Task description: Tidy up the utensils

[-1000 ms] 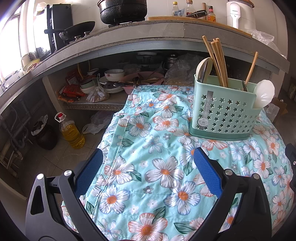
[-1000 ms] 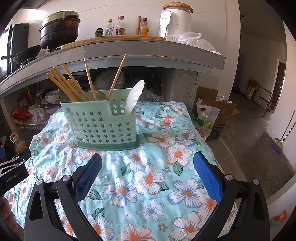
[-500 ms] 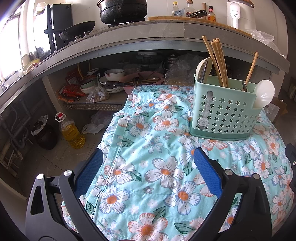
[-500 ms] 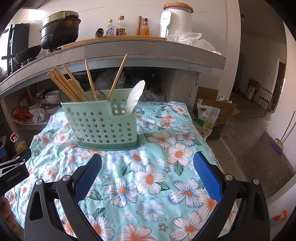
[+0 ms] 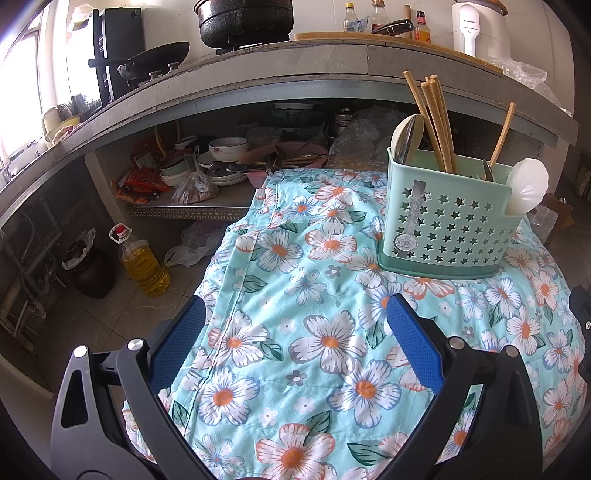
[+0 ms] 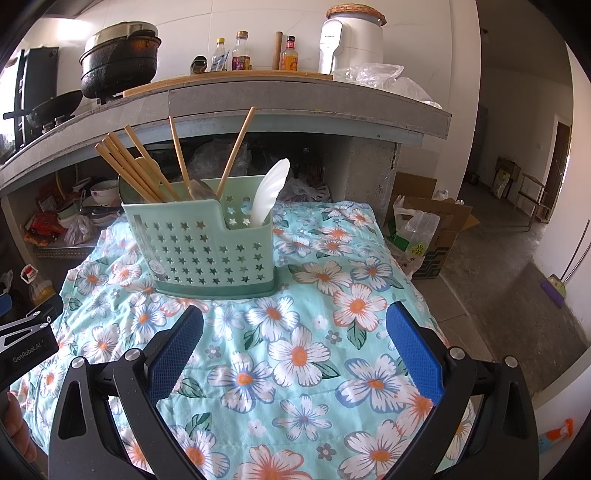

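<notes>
A mint-green utensil caddy [image 5: 445,225] [image 6: 201,251] with star cut-outs stands on the floral tablecloth [image 5: 314,332] [image 6: 295,350]. It holds several wooden chopsticks [image 5: 430,122] [image 6: 129,166], a metal spoon [image 5: 406,138] and a white plastic spoon [image 5: 526,192] [image 6: 269,192]. My left gripper [image 5: 295,347] hovers open over the cloth, in front of and left of the caddy. Likewise open, my right gripper [image 6: 295,347] sits in front of the caddy with nothing between its blue pads [image 6: 413,347]. The left gripper's body [image 6: 26,339] shows at the right wrist view's left edge.
A concrete counter [image 5: 280,66] behind the table carries a black pot [image 5: 243,20], a wok and bottles. Bowls and plates [image 5: 229,147] fill the shelf under it. An oil bottle [image 5: 142,262] stands on the floor at left. A cardboard box [image 6: 432,236] sits at right.
</notes>
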{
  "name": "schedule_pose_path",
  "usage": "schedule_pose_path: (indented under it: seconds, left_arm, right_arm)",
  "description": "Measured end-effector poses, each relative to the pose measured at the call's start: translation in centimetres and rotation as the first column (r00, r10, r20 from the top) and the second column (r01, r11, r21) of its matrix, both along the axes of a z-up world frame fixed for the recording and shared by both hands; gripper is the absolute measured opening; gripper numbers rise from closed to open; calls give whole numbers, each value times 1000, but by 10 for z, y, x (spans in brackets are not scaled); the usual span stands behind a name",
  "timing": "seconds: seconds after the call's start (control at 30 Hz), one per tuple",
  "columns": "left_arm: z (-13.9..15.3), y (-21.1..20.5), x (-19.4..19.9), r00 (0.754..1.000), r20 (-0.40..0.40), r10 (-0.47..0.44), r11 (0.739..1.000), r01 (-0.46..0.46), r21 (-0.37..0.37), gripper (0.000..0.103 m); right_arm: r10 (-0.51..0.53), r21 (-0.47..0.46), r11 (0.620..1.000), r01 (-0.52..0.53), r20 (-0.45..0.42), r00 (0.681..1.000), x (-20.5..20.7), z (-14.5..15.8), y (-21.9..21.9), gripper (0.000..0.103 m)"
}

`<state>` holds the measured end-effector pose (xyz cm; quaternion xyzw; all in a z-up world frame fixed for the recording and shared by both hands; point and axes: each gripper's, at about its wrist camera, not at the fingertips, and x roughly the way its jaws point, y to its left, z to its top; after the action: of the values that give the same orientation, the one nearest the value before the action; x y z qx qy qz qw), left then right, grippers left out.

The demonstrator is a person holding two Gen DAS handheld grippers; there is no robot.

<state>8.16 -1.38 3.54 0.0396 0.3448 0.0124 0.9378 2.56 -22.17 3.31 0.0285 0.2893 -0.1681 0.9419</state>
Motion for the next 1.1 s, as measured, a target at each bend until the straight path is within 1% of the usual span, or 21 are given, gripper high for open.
schedule_pose_path:
  seconds: [0.8, 1.1]
  left_arm:
    - [0, 0, 0, 1000, -1, 1, 1000, -1, 0, 95]
    - [-5, -1, -2, 1000, -6, -2, 1000, 2, -1, 95]
  right_arm:
    - [-3, 4, 1000, 3, -1, 1000, 0, 0, 1, 96]
    - [-5, 11, 1000, 5, -5, 1000, -2, -1, 0, 96]
